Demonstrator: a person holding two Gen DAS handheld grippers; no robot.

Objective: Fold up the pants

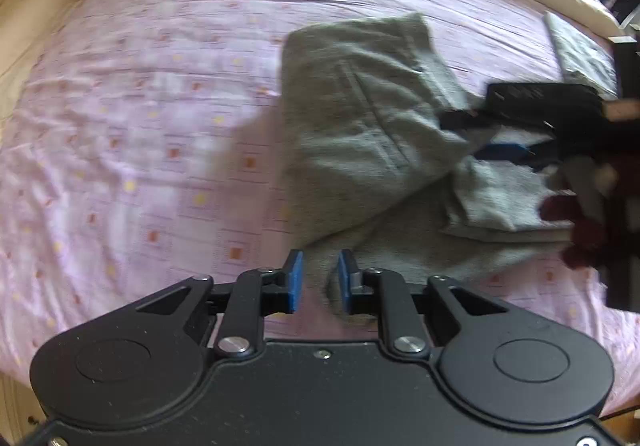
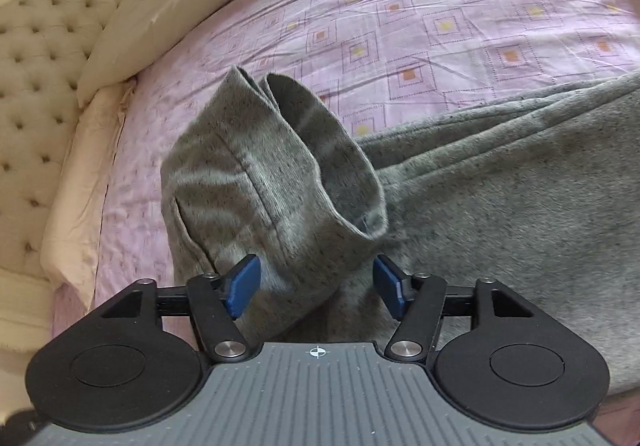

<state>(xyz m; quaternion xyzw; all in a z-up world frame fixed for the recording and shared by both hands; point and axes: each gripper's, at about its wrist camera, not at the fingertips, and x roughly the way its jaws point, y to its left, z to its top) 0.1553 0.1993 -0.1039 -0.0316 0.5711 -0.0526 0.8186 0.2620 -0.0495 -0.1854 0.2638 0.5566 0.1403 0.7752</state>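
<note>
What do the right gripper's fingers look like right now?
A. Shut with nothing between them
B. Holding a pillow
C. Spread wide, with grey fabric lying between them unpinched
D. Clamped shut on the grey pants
C: in the right wrist view the right gripper has its blue fingers spread far apart, and the grey pants lie between them with gaps on both sides.

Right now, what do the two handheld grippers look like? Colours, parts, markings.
Both are black linkage grippers with blue pads and silver pivot bolts, flanked by two round black housings. The left gripper has a plain black body. The right gripper has a ribbed grey centre plate bearing a small white crosshair mark. Seen from the left wrist, the person's sleeve looks dark maroon. No cables visible.
</note>
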